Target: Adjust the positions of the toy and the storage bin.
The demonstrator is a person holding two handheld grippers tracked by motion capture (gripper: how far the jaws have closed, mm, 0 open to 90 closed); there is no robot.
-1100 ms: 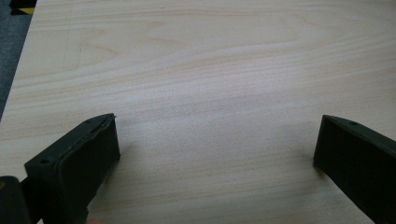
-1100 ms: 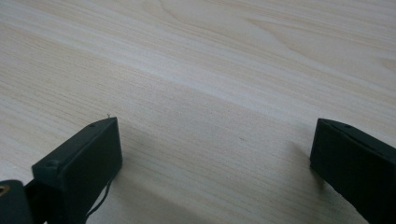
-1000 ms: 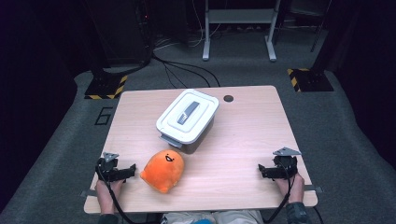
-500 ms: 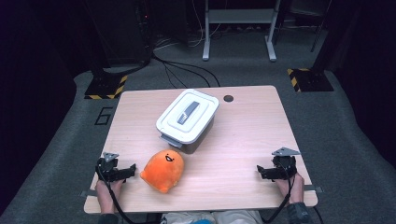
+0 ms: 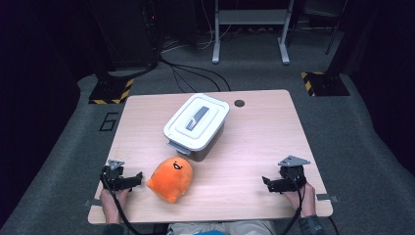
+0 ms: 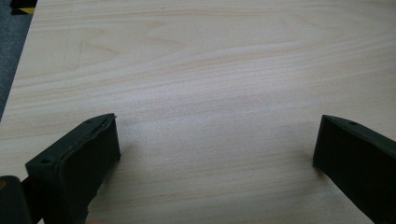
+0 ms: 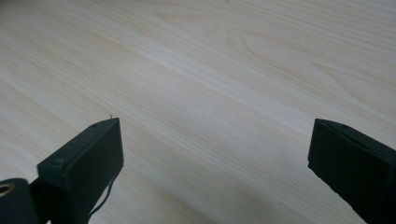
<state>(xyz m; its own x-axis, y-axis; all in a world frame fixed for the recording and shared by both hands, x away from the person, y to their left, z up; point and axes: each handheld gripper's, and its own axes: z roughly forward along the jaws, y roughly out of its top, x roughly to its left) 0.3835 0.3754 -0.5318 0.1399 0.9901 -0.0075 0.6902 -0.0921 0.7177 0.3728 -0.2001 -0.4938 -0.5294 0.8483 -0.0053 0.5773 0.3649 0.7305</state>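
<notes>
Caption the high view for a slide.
Two open tools, left tool and right tool, flank an orange plush before a lidded box.

In the left gripper view the left gripper point(image 6: 215, 144) has both jaws cut off by the bottom edge, at 7 and 5 o'clock, and the right gripper point(image 7: 212, 149) is cropped the same way in its own view. In the high view the white lidded box point(image 5: 197, 125) hides its contents, and the grey part on its lid is too small to identify. The person's forearms are cut off at 6 o'clock, and the far room is too dark to read.
</notes>
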